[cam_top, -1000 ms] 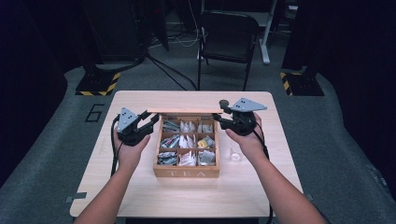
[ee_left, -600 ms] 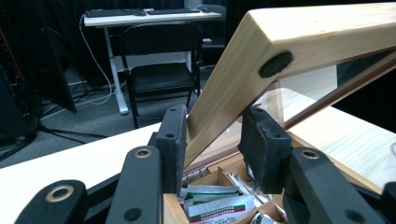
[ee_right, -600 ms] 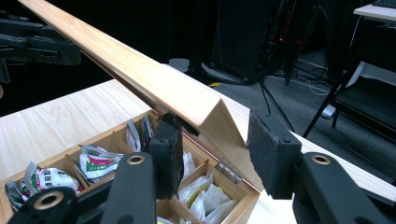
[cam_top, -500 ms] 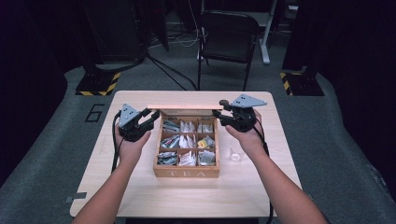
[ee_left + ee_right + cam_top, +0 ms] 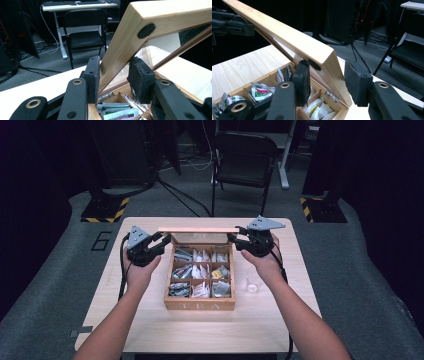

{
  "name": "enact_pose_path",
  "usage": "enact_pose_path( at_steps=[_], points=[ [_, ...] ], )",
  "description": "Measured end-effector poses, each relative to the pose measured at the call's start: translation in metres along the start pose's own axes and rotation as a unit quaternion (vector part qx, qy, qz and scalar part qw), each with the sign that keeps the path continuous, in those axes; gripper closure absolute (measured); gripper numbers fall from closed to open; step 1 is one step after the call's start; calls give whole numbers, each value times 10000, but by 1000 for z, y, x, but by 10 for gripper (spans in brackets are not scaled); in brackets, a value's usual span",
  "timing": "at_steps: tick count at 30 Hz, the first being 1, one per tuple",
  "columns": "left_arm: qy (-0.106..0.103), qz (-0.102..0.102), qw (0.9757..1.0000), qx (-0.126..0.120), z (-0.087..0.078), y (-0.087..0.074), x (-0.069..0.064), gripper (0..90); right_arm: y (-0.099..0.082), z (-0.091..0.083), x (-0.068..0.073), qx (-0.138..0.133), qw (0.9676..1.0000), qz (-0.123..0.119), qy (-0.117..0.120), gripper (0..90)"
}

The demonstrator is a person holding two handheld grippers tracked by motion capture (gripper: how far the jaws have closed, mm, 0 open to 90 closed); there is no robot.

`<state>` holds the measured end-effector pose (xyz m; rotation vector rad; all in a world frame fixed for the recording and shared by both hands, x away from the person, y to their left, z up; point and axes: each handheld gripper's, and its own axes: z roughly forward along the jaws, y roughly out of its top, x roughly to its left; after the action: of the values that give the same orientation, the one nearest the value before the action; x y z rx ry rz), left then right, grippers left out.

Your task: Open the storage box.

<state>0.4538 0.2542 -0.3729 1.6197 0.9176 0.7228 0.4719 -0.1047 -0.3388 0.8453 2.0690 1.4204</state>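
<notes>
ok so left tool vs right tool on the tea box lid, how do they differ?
The left tool straddles the lid's left side rail; the right tool straddles its right front corner. The left tool's pads sit close around the wood, though contact is unclear, while the right tool's outer pad stands well clear of it. Both are open, flanking the raised lid of the tea box.

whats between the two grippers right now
The raised lid of the wooden tea box: in the high view it spans from the left gripper to the right gripper.
</notes>
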Motion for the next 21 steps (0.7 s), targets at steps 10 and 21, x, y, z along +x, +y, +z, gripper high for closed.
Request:
enact_pose_path(
  at_steps=[10, 21],
  points=[
    [-41, -65, 10000, -9, 5, 5, 5, 621, 5, 9, -4, 34, 9999, 130, -33, 536],
    [-65, -194, 9998, -3, 11, 10, 10, 619, 10, 14, -10, 73, 9999, 107, -70, 551]
  ],
)
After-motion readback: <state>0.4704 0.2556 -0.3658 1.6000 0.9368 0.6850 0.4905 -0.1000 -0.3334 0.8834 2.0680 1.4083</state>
